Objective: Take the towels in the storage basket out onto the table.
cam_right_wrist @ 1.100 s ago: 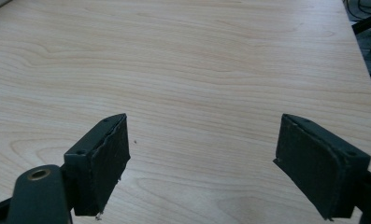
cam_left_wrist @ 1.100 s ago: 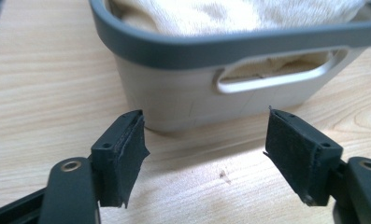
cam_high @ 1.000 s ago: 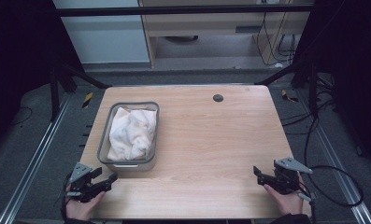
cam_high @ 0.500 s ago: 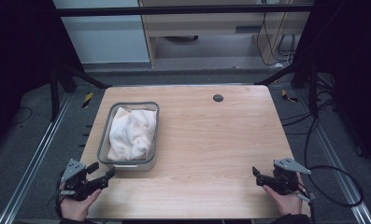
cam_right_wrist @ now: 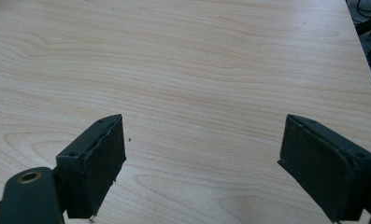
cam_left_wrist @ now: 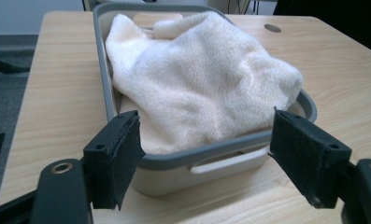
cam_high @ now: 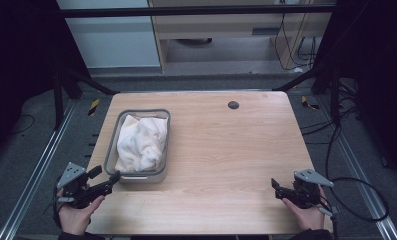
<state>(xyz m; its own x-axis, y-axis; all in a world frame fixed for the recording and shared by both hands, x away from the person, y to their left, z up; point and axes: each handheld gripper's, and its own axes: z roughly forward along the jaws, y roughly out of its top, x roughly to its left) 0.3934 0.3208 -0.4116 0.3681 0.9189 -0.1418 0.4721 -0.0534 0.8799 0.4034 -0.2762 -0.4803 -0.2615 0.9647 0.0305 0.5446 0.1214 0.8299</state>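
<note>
Black-padded and spread wide, my left tongs (cam_left_wrist: 204,158) hold nothing; their jaws have just been opening, framing the near end of the grey tray (cam_left_wrist: 230,147) without touching it, lined up, I judge, to reach the white towel (cam_left_wrist: 197,79) heaped inside. My right tongs (cam_right_wrist: 220,163) wait at the table's near right corner, jaws apart over bare wood (cam_right_wrist: 197,60) and opening a little, well clear. Soft and crumpled, the towel mounds above the rim at the table's left side.
</note>
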